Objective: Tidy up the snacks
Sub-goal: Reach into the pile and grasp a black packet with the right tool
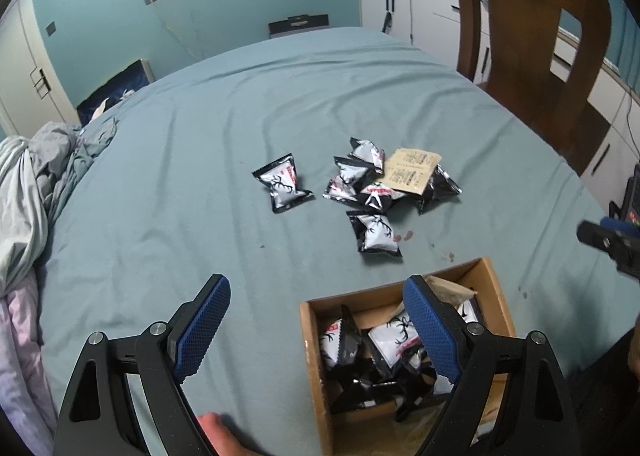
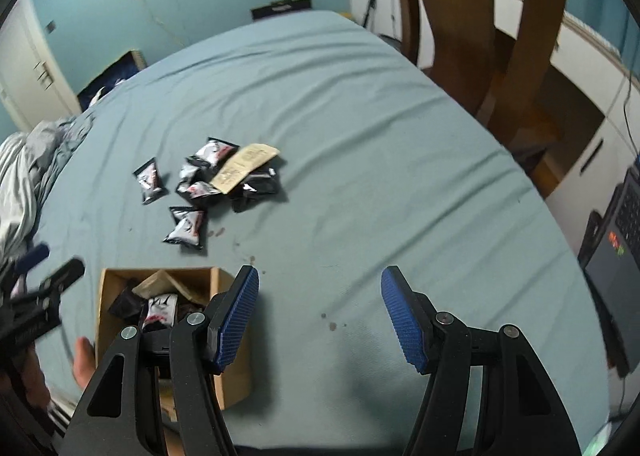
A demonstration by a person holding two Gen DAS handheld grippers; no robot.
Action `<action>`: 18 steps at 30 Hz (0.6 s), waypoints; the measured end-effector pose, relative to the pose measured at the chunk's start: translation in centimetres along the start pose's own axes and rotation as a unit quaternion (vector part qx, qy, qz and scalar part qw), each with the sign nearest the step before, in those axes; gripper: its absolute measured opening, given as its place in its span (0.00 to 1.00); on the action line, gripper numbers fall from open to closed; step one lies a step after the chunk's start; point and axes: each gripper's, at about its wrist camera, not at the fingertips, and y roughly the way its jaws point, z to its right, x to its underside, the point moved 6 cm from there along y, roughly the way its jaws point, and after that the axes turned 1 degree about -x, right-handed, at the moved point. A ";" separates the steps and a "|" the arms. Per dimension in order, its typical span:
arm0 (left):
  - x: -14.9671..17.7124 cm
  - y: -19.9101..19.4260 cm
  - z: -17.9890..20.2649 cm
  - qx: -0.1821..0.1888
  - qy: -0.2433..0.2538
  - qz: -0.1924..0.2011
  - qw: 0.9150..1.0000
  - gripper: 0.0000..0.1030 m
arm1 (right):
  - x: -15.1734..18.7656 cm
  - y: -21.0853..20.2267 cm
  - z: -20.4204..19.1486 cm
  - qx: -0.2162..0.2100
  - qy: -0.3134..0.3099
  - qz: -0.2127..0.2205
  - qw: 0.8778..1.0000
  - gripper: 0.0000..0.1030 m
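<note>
The left tool (image 1: 316,326) hung wide open and empty, tilted down over the bed (image 1: 200,128) beside the cardboard box (image 1: 316,356), whose near end its right finger partly hid. The right tool (image 2: 320,310) gaped partway, empty, over bare sheet right of the box. Loose snack packets (image 1: 360,184) lay farther up the bed; only the right view showed the laptop (image 2: 616,256).
</note>
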 end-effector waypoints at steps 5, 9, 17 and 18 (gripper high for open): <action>0.1 -0.2 0.4 -0.001 0.005 -0.002 1.000 0.87 | -1.9 2.1 0.4 -0.020 0.022 -0.023 0.999 0.61; -0.2 0.1 0.6 0.011 -0.002 -0.008 1.000 0.89 | -3.0 3.9 0.4 0.003 0.010 -0.022 1.000 0.61; -0.4 0.5 1.2 0.005 0.007 -0.014 1.000 0.89 | -4.4 7.2 -0.9 0.009 -0.010 -0.030 0.999 0.61; -0.4 0.5 1.2 0.006 0.007 -0.014 1.000 0.89 | -4.5 7.6 -1.0 0.007 -0.010 -0.033 0.999 0.61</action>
